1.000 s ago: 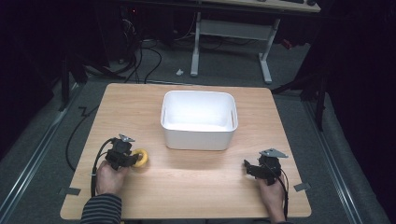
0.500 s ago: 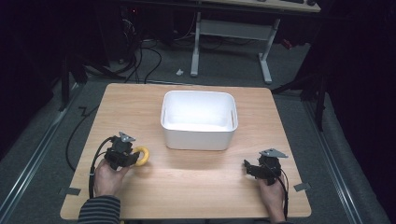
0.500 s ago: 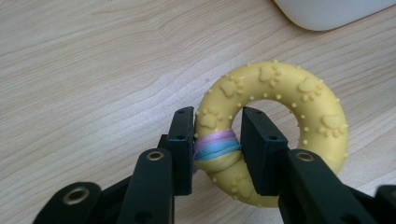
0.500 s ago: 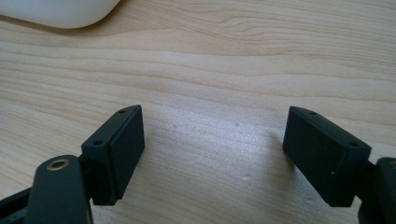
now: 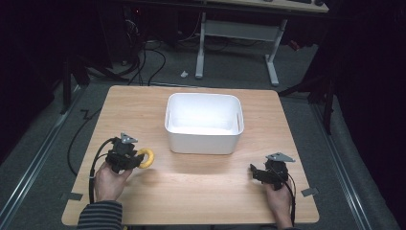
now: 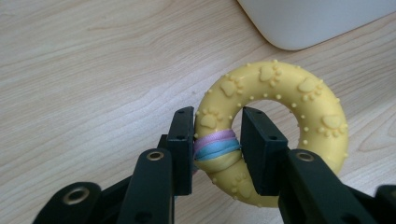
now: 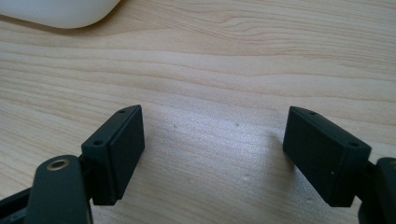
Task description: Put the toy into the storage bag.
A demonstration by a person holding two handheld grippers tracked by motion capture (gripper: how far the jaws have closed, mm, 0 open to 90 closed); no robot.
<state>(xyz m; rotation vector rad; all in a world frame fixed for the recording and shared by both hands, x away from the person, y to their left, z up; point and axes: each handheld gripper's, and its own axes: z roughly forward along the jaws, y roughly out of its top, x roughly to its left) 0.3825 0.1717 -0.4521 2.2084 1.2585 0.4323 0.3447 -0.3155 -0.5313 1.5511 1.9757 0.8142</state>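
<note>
Two grippers: our left gripper (image 6: 217,142) clamps its jaws on the yellow ring (image 6: 275,135) (paw-print embossed), while our right gripper (image 7: 212,154) holds jaws wide apart above the bench (image 7: 233,70).

Dim room, grey floor (image 5: 158,72), white-legged desk (image 5: 239,33) behind wooden table (image 5: 201,191).

One camera looks down on my table (image 5: 201,191) from above; two ride close along my jaws, both catching the tub (image 5: 203,139).
</note>
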